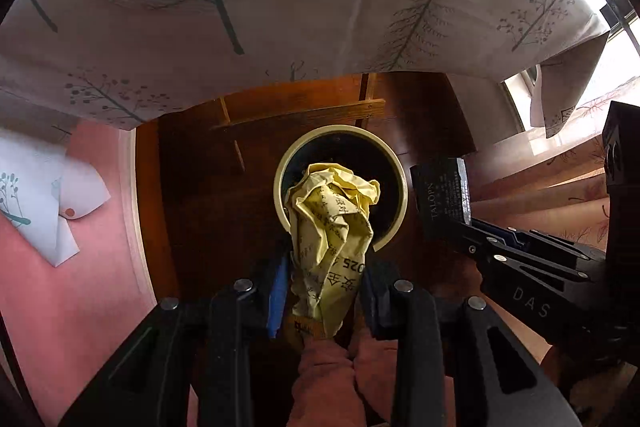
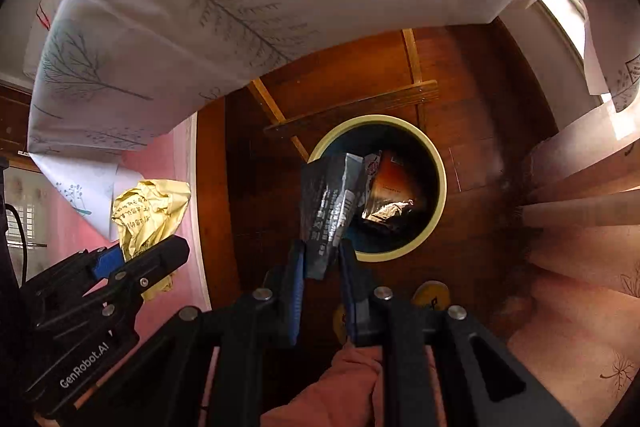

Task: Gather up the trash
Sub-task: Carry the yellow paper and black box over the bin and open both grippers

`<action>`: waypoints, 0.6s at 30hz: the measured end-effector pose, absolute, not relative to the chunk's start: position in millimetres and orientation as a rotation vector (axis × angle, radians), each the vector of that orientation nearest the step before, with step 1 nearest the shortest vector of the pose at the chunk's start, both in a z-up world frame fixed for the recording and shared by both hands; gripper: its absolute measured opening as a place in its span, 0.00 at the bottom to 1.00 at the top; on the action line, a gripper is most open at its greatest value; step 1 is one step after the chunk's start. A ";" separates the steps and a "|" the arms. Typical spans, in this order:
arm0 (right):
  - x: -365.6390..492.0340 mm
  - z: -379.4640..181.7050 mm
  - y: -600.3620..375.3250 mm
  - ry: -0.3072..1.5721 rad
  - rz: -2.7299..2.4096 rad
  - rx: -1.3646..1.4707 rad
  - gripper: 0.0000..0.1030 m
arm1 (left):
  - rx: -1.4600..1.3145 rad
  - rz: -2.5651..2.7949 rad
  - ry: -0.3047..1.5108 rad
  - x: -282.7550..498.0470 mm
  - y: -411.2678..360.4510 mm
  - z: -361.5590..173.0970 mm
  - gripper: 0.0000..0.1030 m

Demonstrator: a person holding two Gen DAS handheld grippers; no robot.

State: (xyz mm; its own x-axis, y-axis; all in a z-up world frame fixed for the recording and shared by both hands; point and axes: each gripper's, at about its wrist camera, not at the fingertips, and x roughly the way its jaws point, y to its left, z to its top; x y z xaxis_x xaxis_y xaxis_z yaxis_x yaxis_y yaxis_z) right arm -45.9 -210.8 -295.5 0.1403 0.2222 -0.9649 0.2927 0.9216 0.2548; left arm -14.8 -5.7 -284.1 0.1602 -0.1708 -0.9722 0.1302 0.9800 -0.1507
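In the left wrist view my left gripper (image 1: 326, 267) is shut on a crumpled yellow paper (image 1: 332, 211) with black print. The paper hangs right over a round bin with a cream rim (image 1: 340, 130) on the dark wooden floor. To the right my right gripper (image 1: 486, 241) is shut on a black printed wrapper (image 1: 440, 195) beside the bin. In the right wrist view the right gripper (image 2: 322, 251) pinches that wrapper (image 2: 332, 195) above the near left edge of the bin (image 2: 440, 179), which holds brown and foil packaging (image 2: 392, 187). The left gripper (image 2: 152, 247) with the yellow paper (image 2: 148, 207) sits at the left.
A white tablecloth with tree prints (image 1: 280, 7) hangs over the upper part of both views. Wooden table bars (image 1: 300, 115) run just behind the bin. A pink mat (image 1: 80, 267) lies to the left and pink curtain folds (image 2: 580, 207) to the right. A person's pink-clad leg (image 1: 328, 367) is below.
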 end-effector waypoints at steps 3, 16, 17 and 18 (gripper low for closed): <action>-42.5 -352.6 -221.2 1.457 -0.073 0.459 0.18 | -0.054 -0.219 1.388 -7.4 -11.0 -327.6 0.30; -37.8 -453.8 -253.2 1.448 -0.136 0.526 0.48 | -0.057 -0.220 1.399 4.4 -15.4 -408.7 0.76; -37.6 -451.3 -253.7 1.446 -0.135 0.527 0.48 | -0.061 -0.212 1.399 6.3 -12.6 -403.4 0.78; -37.8 -448.4 -253.8 1.444 -0.131 0.529 0.48 | -0.068 -0.208 1.397 7.7 -11.4 -399.1 0.78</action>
State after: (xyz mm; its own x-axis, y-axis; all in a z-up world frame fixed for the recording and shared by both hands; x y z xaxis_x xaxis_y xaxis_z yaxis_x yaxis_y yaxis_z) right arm -37.8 -253.8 -448.4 0.1415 0.2270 -0.9636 0.3968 0.8788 0.2652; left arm 7.7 -11.4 -399.1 0.1582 -0.1853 -0.9699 0.1056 0.9798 -0.1700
